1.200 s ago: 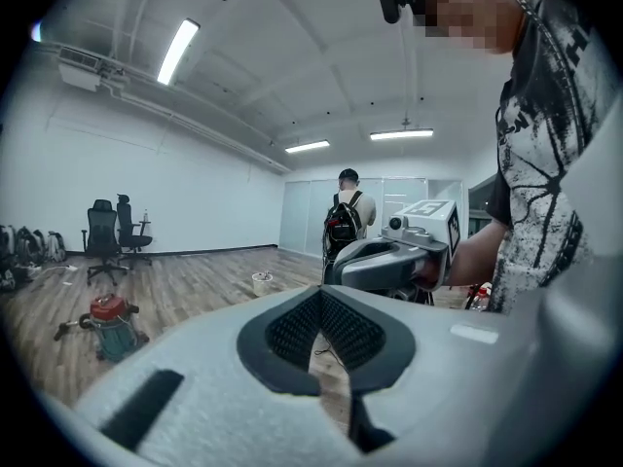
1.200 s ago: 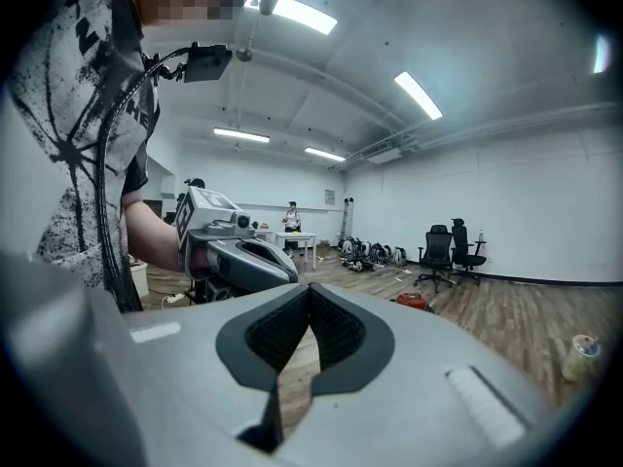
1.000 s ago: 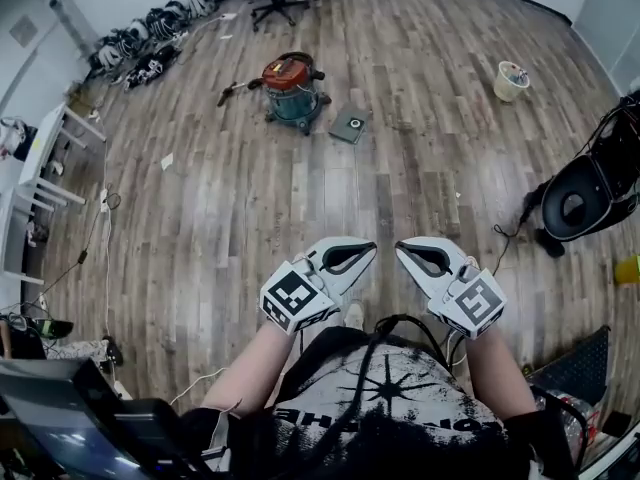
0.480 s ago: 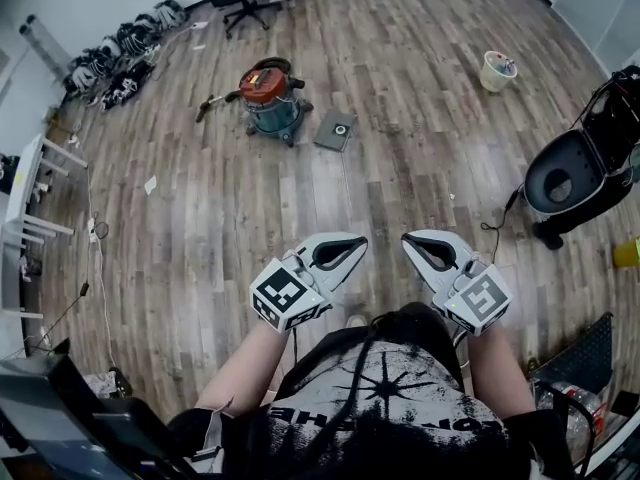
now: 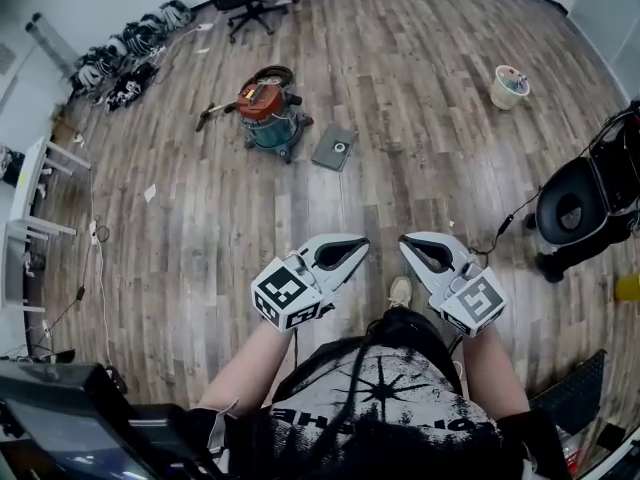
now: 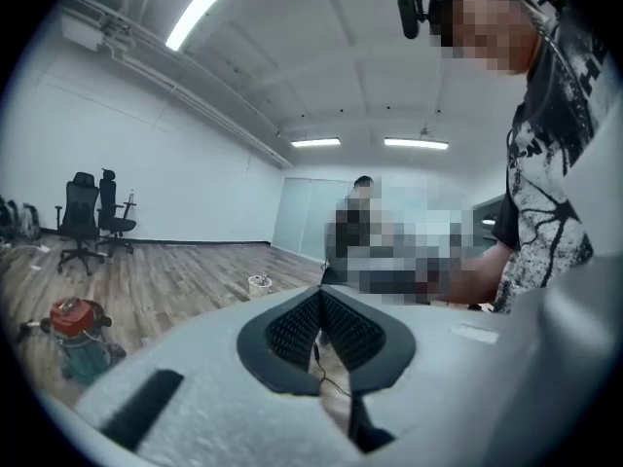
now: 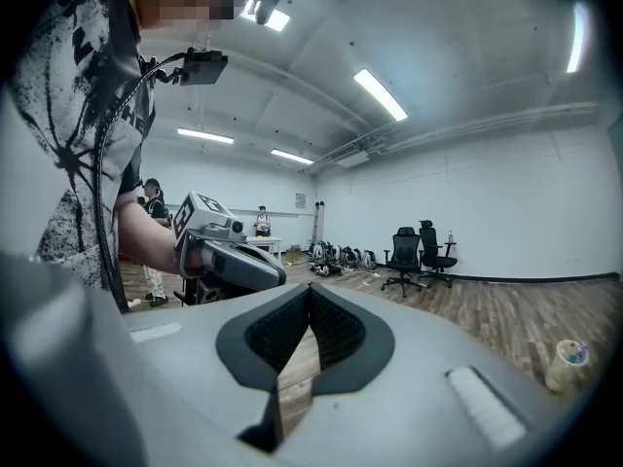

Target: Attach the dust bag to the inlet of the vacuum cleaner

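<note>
Far across the floor [image 5: 420, 168]: vacuum cleaner [image 5: 265, 108] with the dust bag [image 5: 335, 148] flat just beside it, both slightly nearer than a second ago.
Left hand-held gripper [image 5: 352, 248]: jaws together, empty.
Right hand-held gripper [image 5: 412, 248]: jaws together, empty.
Meaning: I'm walking over, and I've grasped nothing yet.

No whole word legible anywhere. Across the chest of the black T-shirt [image 5: 385, 408], white block lettering, upside down in the head view, broken by folds and a black cable [image 5: 360, 368]; only strokes resembling "H" and "E" near its left end. On the same shirt in the right gripper view, large white letter fragments, unreadable. On the left marker cube [image 5: 290, 298] of the left claw [image 5: 364, 242] and the right marker cube [image 5: 478, 303] of the right claw [image 5: 404, 241], black-and-white square code patterns rather than letters. Too small to read: any print on the vacuum cleaner [image 5: 265, 113] or the pale bucket [image 5: 511, 85].
</note>
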Motion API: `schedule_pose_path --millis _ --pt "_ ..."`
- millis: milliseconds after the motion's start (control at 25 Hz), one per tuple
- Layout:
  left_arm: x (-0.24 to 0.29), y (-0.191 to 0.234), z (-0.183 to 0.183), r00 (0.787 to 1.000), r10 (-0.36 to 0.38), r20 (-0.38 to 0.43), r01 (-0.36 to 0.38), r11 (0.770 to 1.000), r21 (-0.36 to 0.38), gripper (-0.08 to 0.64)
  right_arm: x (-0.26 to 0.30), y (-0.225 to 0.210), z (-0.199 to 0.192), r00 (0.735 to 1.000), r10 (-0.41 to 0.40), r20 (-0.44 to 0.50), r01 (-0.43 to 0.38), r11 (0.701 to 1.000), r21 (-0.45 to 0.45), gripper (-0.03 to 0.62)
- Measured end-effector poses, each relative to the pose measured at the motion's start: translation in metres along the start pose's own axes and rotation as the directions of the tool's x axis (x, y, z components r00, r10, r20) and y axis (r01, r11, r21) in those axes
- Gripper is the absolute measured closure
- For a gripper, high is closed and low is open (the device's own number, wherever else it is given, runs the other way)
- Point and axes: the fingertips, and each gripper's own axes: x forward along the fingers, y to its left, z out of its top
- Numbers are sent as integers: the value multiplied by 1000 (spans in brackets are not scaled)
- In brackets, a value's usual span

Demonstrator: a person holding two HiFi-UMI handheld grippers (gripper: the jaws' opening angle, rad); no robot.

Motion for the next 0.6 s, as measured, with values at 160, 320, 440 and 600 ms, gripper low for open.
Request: schedule_pose_path --millis 160,320,440,600 --pt "47 29 31 999 27 26 -27 1000 -7 560 3 -55 11 999 47 2 -47 999 -21 586" --pt "87 54 49 996 76 38 -76 997 -4 558 5 -105 11 997 82 -4 -82 996 -29 586" --pt "109 71 59 994 106 40 -106 994 -22 558 7 -135 12 994 107 -5 -107 994 -21 586" --pt "126 91 68 987 153 51 -151 988 -32 558 15 -162 13 989 149 2 -149 989 -20 586"
